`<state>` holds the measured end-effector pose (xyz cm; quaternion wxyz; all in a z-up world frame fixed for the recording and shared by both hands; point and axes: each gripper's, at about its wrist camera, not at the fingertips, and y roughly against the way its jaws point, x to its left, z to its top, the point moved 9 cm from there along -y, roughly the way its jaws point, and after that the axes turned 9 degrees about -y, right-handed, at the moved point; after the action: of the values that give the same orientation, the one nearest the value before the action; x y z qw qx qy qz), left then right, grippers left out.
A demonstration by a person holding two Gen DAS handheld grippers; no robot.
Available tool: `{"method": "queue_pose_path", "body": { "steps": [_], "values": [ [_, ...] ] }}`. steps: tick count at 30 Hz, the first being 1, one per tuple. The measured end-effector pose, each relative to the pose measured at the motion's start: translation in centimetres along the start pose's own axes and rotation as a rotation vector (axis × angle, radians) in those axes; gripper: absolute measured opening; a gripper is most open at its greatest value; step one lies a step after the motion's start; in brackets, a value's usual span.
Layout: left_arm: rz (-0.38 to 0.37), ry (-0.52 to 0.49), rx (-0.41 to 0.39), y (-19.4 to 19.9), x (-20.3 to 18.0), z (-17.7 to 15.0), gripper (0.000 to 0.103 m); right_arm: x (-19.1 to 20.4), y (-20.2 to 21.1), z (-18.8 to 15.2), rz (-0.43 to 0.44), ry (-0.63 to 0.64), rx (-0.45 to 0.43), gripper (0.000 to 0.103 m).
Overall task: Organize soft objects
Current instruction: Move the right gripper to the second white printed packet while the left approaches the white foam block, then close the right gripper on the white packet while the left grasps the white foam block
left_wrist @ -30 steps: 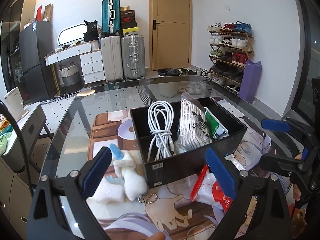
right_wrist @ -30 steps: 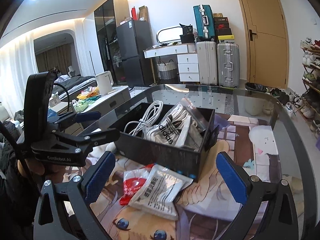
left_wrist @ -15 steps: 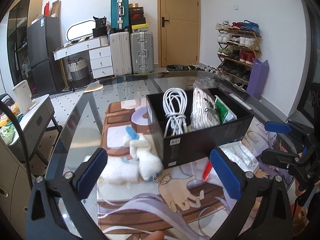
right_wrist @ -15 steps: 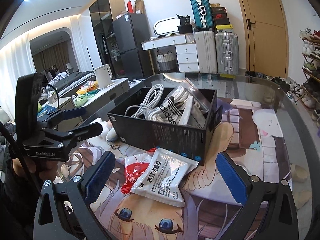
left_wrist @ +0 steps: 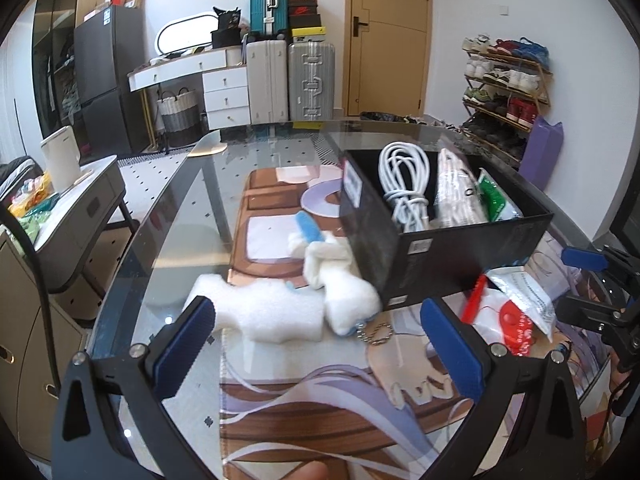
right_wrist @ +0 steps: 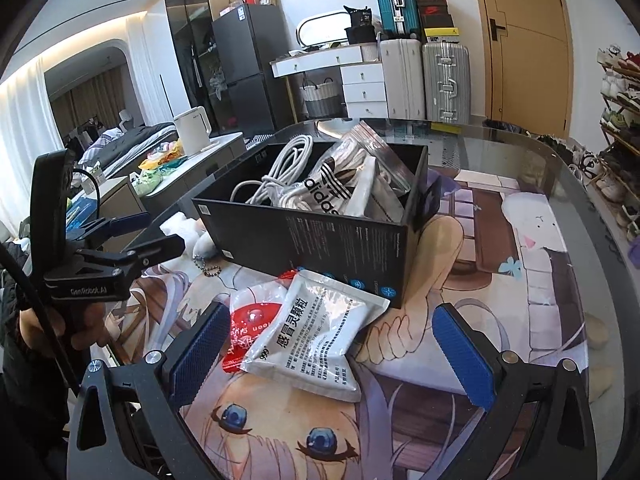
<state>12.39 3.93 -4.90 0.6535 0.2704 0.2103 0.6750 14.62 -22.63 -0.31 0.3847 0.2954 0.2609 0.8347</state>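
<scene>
A black box (left_wrist: 460, 248) (right_wrist: 320, 248) on the printed mat holds a white coiled cable (left_wrist: 404, 184), a white bag with black lettering (right_wrist: 328, 196) and a green packet (left_wrist: 494, 200). A white plush toy with a blue ear (left_wrist: 340, 280) and a white foam piece (left_wrist: 264, 312) lie left of the box. My left gripper (left_wrist: 316, 344) stands open just before the foam and plush, nothing between its pads. A white medicine sachet (right_wrist: 316, 336) overlaps a red and white packet (right_wrist: 248, 320) in front of the box. My right gripper (right_wrist: 332, 352) hangs open over them.
The glass table's curved edge (left_wrist: 132, 256) runs at the left, with a grey side cabinet (left_wrist: 76, 208) and white kettle (left_wrist: 62, 156) beyond. A bead chain (left_wrist: 378, 332) lies by the plush. Suitcases, drawers and a shoe rack (left_wrist: 508, 80) stand far behind.
The left gripper has swung left and lower, so the foam and plush now sit between its fingers' line. The right gripper has sunk toward the sachets, which look larger.
</scene>
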Motion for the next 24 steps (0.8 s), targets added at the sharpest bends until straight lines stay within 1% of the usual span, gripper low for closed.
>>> {"method": "queue_pose_path", "body": {
  "steps": [4,14,19,24],
  "values": [
    [0.002,0.015,0.010,-0.3,0.5,-0.3,0.103,-0.3,-0.5,-0.3,-0.006,-0.011,0.021,0.102],
    [0.003,0.013,0.024,-0.7,0.8,-0.6,0.103,-0.6,-1.4,-1.0,-0.018,-0.028,0.060,0.102],
    [0.004,0.011,0.031,-0.9,0.9,-0.9,0.103,-1.3,-2.3,-1.3,-0.037,-0.077,0.094,0.102],
    [0.027,0.012,0.062,-1.6,1.5,-1.2,0.103,-1.4,-2.8,-1.5,-0.016,-0.109,0.118,0.102]
  ]
}}
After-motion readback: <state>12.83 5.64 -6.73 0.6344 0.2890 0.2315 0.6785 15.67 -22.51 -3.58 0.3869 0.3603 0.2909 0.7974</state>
